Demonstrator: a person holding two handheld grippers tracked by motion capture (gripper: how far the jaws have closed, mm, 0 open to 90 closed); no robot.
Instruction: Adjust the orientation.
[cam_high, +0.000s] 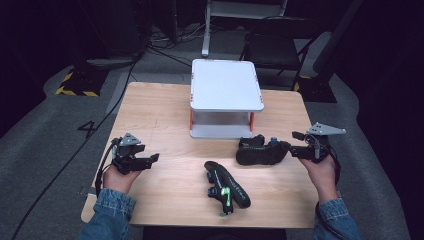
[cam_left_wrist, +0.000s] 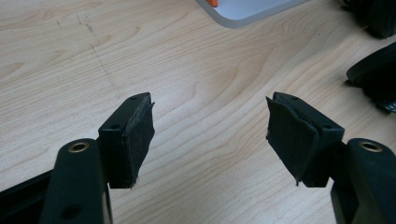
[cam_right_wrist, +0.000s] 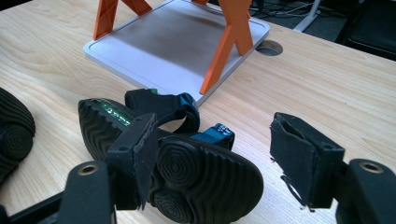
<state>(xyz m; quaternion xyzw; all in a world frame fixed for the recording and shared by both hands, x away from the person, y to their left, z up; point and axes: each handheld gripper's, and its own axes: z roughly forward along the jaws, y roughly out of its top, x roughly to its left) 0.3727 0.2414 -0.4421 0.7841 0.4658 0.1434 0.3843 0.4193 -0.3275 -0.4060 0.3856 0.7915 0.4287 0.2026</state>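
The sandal lying on its side (cam_high: 261, 151) sits right of centre in the high view, just below the white two-tier rack (cam_high: 226, 85), its ribbed sole turned toward the bottom of the frame. Its long axis runs left to right across the picture, and one end points straight at the right gripper (cam_high: 300, 150), which sits just beside that end at the right edge of the table (cam_high: 160, 107). In the right gripper view the sole (cam_right_wrist: 196, 175) fills the lower middle, between the wide-apart jaws, which hold nothing; they look set to close across it. A second sandal (cam_high: 226, 187) lies strap-up at lower centre. The left gripper (cam_high: 150, 161), at the left, is well apart from both, its jaws spread wide and empty over bare wood.
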